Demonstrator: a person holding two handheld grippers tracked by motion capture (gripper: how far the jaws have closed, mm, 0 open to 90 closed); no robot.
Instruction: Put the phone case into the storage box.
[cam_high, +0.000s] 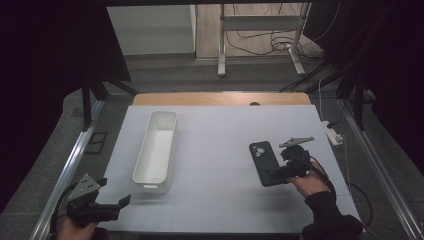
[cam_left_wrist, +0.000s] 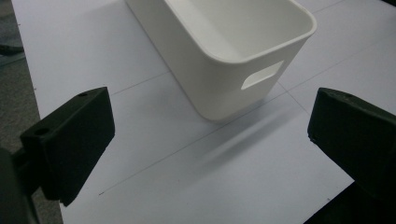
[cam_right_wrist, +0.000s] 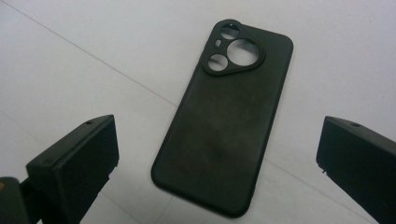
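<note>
A matte black rubbery phone case (cam_right_wrist: 219, 126) lies on the pale grey-white tabletop (cam_high: 225, 135); the long plastic bin (cam_high: 156, 150) is plain white, without pattern.

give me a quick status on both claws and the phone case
Right claw open, jaws wide either side of the black phone case, not touching. Case flat on the table. Left claw open, facing the white bin. Nothing in the way.

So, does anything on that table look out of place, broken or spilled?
Nothing stands out. The black soft phone case lies flat and whole, camera cutouts facing up, and the long white plastic bin stands upright and empty on the pale table.
</note>
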